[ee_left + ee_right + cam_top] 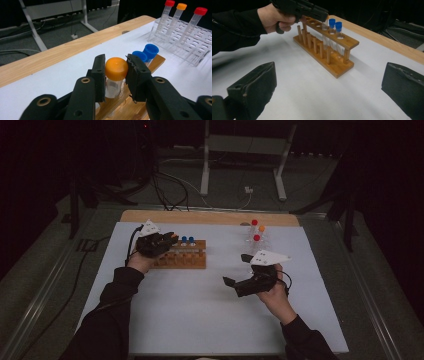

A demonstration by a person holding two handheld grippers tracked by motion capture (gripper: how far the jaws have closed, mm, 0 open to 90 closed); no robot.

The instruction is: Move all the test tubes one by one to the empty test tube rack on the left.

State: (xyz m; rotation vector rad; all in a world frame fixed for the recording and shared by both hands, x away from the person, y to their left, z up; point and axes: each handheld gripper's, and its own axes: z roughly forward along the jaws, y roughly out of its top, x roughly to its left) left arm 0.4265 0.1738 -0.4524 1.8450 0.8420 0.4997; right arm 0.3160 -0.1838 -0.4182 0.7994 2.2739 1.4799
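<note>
From above, the left gripper (167,240) sits over the wooden rack (187,256). The right gripper (236,270) waits wide open and empty.

In the left gripper view, the black jaws hug the orange-capped tube (115,75), which stands in its hole. The round plastic is smooth, so it could slip or tip.

In the right gripper view, two blue-capped tubes (335,25) stand upright.

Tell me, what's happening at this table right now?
A person works with two handheld grippers. The left gripper has its jaws around an orange-capped tube standing in the wooden rack, beside two blue-capped tubes. The right gripper hangs open and empty over the white table. Three more capped tubes stand in a clear rack.
</note>
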